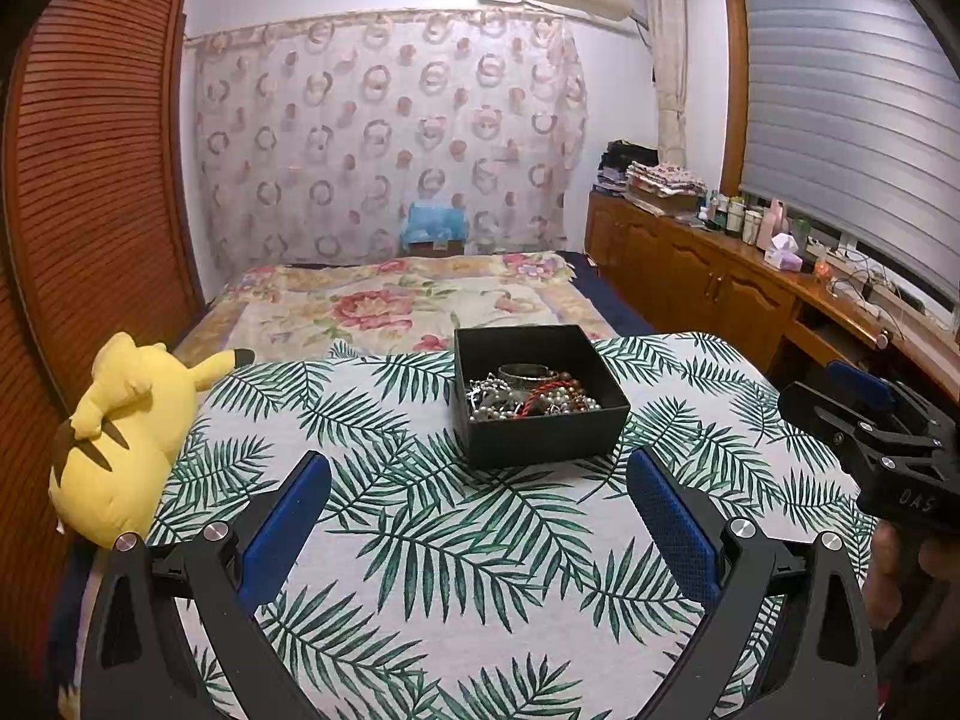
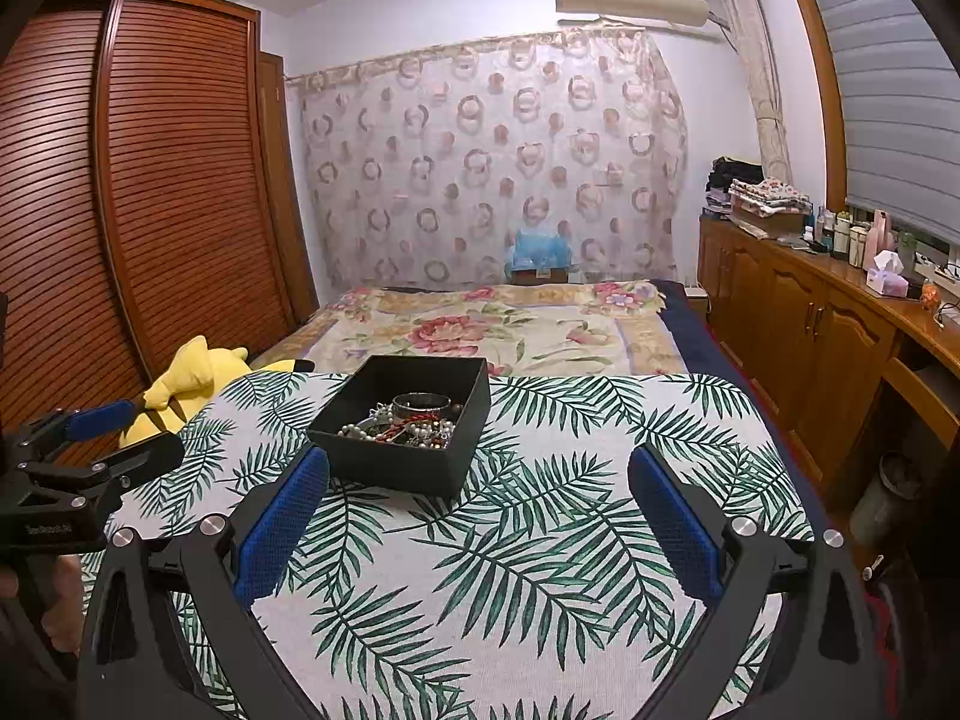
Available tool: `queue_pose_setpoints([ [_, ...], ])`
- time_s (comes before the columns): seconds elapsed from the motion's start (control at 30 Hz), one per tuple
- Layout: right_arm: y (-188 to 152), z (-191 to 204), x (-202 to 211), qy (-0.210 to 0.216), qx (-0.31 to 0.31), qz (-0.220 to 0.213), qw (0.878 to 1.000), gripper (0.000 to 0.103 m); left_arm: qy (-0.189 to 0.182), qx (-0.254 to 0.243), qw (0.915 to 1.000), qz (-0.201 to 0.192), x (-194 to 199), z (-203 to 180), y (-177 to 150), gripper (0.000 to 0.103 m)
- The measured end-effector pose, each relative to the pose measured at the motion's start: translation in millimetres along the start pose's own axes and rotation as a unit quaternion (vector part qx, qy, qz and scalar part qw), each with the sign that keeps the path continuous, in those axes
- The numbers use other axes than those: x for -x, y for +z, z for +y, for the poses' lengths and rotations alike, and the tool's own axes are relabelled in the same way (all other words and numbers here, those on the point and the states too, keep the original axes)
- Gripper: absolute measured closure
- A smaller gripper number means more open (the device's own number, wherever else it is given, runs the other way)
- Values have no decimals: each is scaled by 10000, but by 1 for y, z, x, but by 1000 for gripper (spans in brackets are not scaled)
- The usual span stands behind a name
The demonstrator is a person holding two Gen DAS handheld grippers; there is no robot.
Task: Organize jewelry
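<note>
A black open box (image 1: 543, 435) stands on the leaf-print cloth (image 1: 450, 540). It holds a tangle of jewelry (image 1: 531, 399): pearl strands, a red cord, brown beads and a metal bangle. My left gripper (image 1: 480, 474) is open and empty, just short of the box. In the right wrist view the box (image 2: 390, 465) with the jewelry (image 2: 408, 420) sits ahead and left. My right gripper (image 2: 480, 468) is open and empty, near the box's right front corner. Each gripper shows in the other's view: the right (image 1: 840, 396), the left (image 2: 126, 429).
A yellow plush toy (image 1: 126, 432) lies at the cloth's left edge, also in the right wrist view (image 2: 192, 378). A floral bed (image 1: 408, 300) lies beyond. A wooden cabinet (image 1: 720, 282) with bottles runs along the right. A slatted wardrobe (image 2: 150, 180) stands left.
</note>
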State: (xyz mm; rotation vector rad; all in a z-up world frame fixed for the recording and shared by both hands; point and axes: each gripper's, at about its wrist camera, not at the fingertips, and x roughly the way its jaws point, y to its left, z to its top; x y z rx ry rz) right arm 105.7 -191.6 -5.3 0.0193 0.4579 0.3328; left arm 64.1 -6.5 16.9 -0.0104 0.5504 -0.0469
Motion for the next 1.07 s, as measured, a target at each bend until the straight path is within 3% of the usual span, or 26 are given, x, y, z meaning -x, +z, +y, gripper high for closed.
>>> queue_pose_setpoints([
  [1.07,0,-1,0,6,-2,-7,10000,2,1,40,10000,-8,2,0,0,8],
])
